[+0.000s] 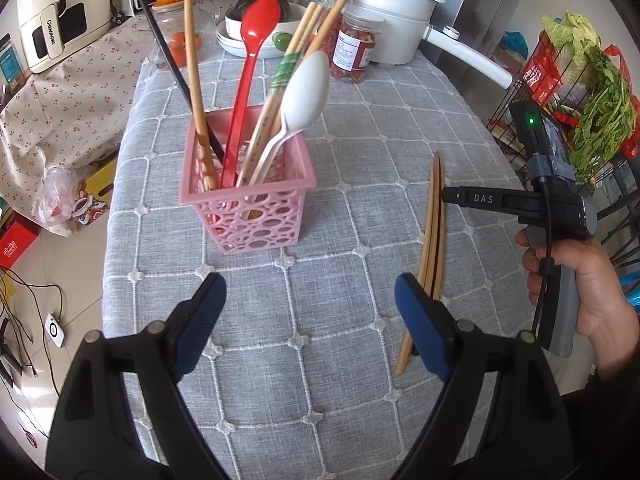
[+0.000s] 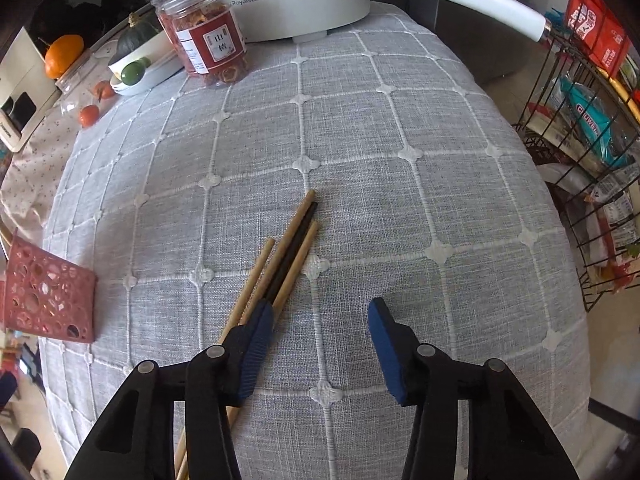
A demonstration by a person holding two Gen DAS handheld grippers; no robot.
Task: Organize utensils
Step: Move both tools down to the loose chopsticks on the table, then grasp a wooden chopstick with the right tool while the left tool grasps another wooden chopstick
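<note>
A pink perforated utensil basket (image 1: 248, 200) stands on the grey quilted tablecloth (image 1: 320, 340). It holds a red spoon (image 1: 256, 40), a white spoon (image 1: 304, 92) and several chopsticks. It shows at the left edge of the right wrist view (image 2: 48, 296). Several loose chopsticks (image 1: 432, 224) lie on the cloth to its right, three wooden and one black (image 2: 288, 256). My left gripper (image 1: 310, 308) is open and empty, in front of the basket. My right gripper (image 2: 320, 340) is open and empty, its left finger over the chopsticks. It shows in the left wrist view (image 1: 448, 194).
At the table's back stand a white electric pot (image 1: 380, 12) with a long handle, a jar of red dried fruit (image 2: 204, 40), a bowl of produce (image 1: 260, 36) and small tomatoes (image 2: 90, 114). A black wire rack (image 2: 588, 140) with packets and greens stands right of the table.
</note>
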